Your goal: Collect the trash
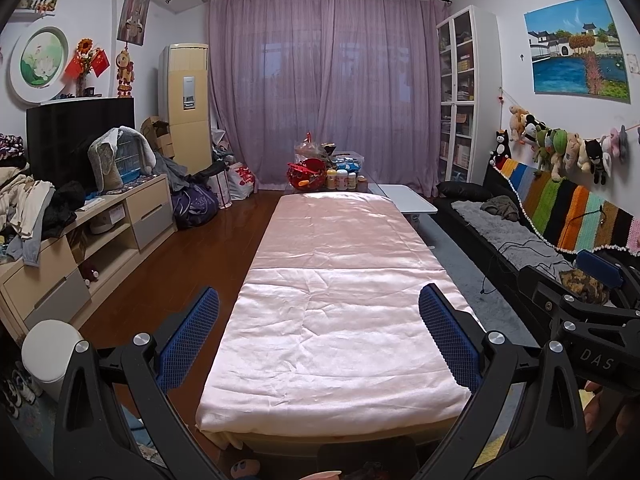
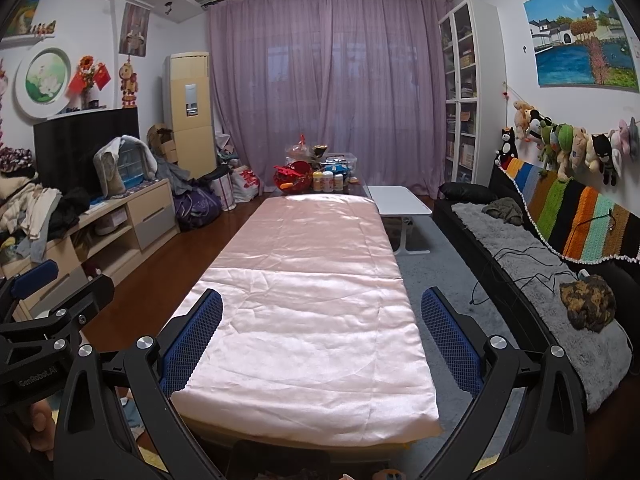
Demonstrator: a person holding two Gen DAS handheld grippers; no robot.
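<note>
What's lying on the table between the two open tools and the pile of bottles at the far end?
Only bare pink cloth stretches to the bottles; both wrist views show it.

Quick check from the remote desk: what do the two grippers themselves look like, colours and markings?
Both match: the left gripper and right gripper have black angular linkage arms with silver round bolts and blue finger pads with a fine grid texture. White lettering shows on the bodies: "DAS" on the right one, "GenRobot.AI" on the left. No cables visible.

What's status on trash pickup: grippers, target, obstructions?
Left gripper open, empty. Right gripper open, empty. No trash picked out yet; pink cloth ahead. White bin left on floor.
</note>
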